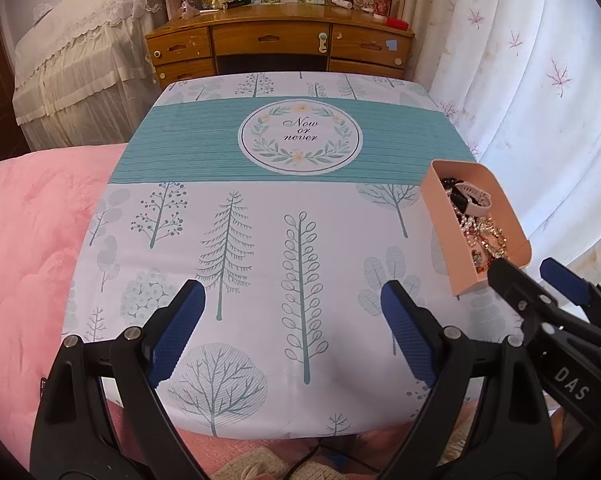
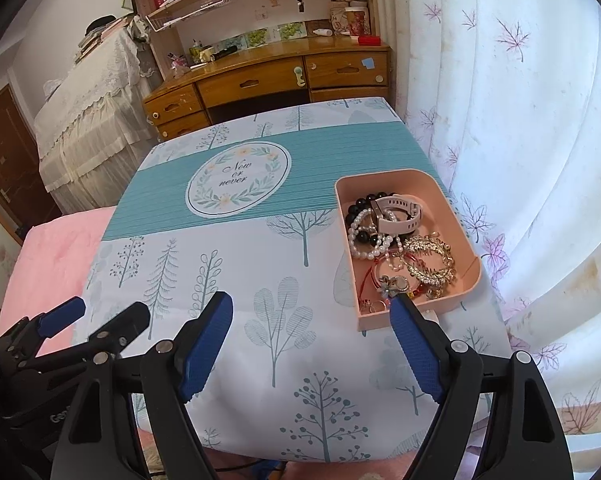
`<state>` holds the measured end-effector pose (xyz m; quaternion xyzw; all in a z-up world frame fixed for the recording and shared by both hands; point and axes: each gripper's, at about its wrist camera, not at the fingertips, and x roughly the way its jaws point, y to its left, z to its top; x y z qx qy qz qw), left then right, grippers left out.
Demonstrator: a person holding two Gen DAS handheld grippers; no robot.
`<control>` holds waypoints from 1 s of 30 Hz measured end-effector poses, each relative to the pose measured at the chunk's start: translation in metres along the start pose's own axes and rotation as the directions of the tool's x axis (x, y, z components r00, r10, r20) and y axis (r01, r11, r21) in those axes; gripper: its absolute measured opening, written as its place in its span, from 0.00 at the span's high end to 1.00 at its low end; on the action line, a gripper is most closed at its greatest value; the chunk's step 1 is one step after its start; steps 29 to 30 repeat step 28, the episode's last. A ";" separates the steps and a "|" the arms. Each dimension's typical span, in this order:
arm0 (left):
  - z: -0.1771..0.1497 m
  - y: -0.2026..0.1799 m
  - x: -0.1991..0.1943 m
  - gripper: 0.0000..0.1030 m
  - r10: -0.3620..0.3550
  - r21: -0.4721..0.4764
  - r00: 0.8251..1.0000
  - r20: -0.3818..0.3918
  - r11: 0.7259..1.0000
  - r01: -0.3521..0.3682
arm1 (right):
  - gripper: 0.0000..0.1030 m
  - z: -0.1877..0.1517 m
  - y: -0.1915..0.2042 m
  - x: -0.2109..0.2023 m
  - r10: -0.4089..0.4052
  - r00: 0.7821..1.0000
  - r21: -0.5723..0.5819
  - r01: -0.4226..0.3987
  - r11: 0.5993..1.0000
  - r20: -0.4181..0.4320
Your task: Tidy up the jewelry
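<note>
1. Only the right wrist view looks down into the pink tray (image 2: 462,292), showing a pale pink watch (image 2: 398,212), pearl bracelet (image 2: 360,240), black bead bracelet (image 2: 358,205) and gold leaf bracelet (image 2: 430,266); the left wrist view sees mostly its outer side wall.
2. Plainly, the tray sits near the table's (image 1: 260,248) right edge, beside the curtain (image 2: 540,140); the printed tablecloth to its left lies bare.
3. Its long axis runs from near to far.
4. Left gripper (image 1: 292,312) and right gripper (image 2: 312,320) both hang wide apart, holding nothing.
</note>
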<state>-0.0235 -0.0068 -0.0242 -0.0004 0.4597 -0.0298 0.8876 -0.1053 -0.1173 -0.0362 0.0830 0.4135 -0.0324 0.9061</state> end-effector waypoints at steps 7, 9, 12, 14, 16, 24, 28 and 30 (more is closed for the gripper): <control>-0.001 0.003 -0.004 0.14 0.001 -0.001 1.000 0.012 1.000 -0.001 | 0.20 -0.002 0.001 -0.001 0.003 1.000 -0.002 -0.003 1.000 0.008; -0.001 0.003 -0.004 0.14 0.004 0.001 1.000 0.017 1.000 -0.004 | 0.20 -0.002 0.002 -0.002 0.002 1.000 -0.005 -0.002 1.000 0.013; -0.002 0.003 -0.004 0.14 0.005 0.001 1.000 0.017 1.000 -0.005 | 0.20 -0.002 0.002 -0.002 0.004 1.000 -0.002 -0.004 1.000 0.011; -0.002 0.003 -0.004 0.14 0.004 0.001 1.000 0.019 1.000 -0.004 | 0.20 -0.003 0.002 -0.002 0.006 1.000 -0.001 -0.006 1.000 0.010; -0.002 0.002 -0.004 0.14 0.006 0.002 1.000 0.021 1.000 -0.006 | 0.20 -0.002 0.003 -0.004 0.005 1.000 -0.004 -0.005 1.000 0.013; -0.002 0.002 -0.003 0.14 0.012 0.002 1.000 0.020 1.000 -0.012 | 0.20 -0.001 0.003 -0.003 0.005 1.000 -0.008 -0.005 1.000 0.009; -0.002 0.003 -0.002 0.14 0.021 0.005 1.000 0.022 1.000 -0.021 | 0.20 -0.001 0.004 -0.002 0.005 1.000 -0.009 -0.005 1.000 0.003; -0.002 0.003 -0.002 0.14 0.021 0.005 1.000 0.022 1.000 -0.021 | 0.20 -0.001 0.004 -0.002 0.005 1.000 -0.009 -0.005 1.000 0.003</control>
